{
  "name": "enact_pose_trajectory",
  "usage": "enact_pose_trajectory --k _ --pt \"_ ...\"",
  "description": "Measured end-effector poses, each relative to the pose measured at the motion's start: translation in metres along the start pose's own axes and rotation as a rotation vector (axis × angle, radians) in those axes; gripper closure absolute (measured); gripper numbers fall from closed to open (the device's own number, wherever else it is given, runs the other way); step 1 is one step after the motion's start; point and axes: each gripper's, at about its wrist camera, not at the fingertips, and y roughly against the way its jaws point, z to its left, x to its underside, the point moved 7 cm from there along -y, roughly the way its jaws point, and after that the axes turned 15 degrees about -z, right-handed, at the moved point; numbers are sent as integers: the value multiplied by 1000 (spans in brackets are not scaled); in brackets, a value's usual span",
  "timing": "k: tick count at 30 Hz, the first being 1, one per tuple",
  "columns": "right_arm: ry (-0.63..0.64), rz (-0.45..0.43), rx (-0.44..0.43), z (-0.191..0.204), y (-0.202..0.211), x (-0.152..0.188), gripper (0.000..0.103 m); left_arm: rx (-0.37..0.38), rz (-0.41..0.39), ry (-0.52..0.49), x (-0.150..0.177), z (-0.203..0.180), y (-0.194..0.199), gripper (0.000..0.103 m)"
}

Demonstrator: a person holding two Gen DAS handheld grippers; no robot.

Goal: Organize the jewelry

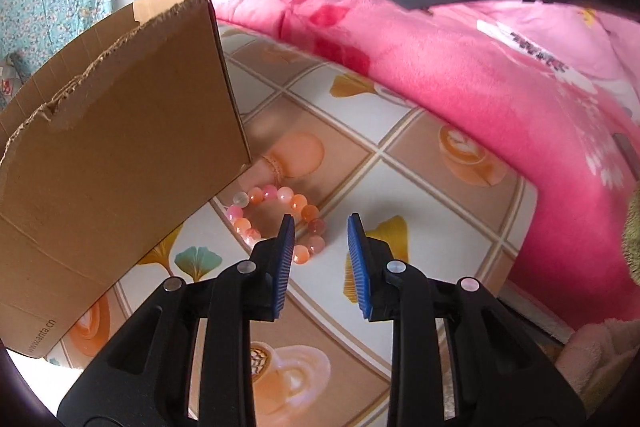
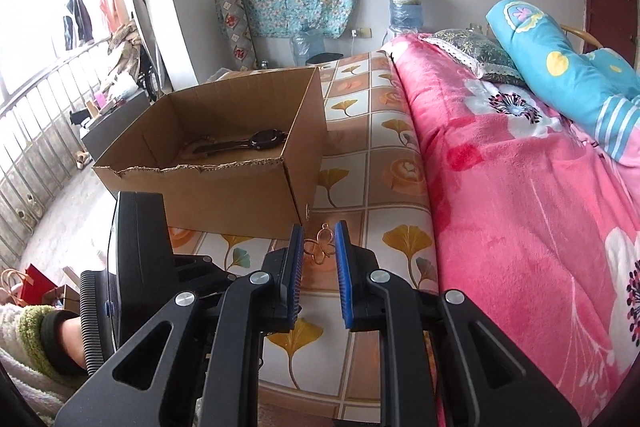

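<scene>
holding a little gold butterfly charm (image 2: 319, 246) in the right gripper (image 2: 319, 251), jaws set narrow with the charm pinched between the blue pads (image 2: 343, 267). it sits a bit short of the cardboard box (image 2: 224, 163), which already has a dark watch (image 2: 256, 141) lying inside. looks to me like the step in hand is dropping the charm in there.

the left gripper (image 1: 320, 247) has nothing in it, pads slightly apart, hanging over the pink bead bracelet (image 1: 280, 223) on the patterned mat (image 1: 420, 187), right by the box corner. one pad covers part of the bead ring, and i can't tell if it's touching or just in front.

if i were doing it: carry the charm well over the torn front rim before letting go, since it's so thin it could snag on the ragged cardboard edge or stick to a pad. drop it low inside, away from the watch. for the bracelet, i'd pinch across one side of the ring rather than straddle the whole thing, because round beads probably roll out of a loose grip.
</scene>
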Motion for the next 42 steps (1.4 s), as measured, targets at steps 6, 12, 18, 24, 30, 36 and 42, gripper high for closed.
enact_pose_trajectory --k 6,12,18,24,30,36,42 --pt "-31 -14 -2 -4 6 -2 87 0 1 24 0 5 -2 95" --pt "-38 -45 -15 -1 12 -15 87 6 -80 123 -24 25 26 95" --pt "-41 -97 -79 11 9 -46 87 52 -193 254 -67 56 79 95" --pt "-4 -155 -184 35 -6 -93 87 112 -280 344 -111 87 123 95" --pt "45 -116 -289 57 -49 -125 87 128 -244 448 -140 139 111 95" --pt "64 -50 -305 62 -97 -137 87 203 -34 617 -127 182 30 95" --pt "65 83 -326 69 -142 -127 87 176 152 664 -95 195 -30 91"
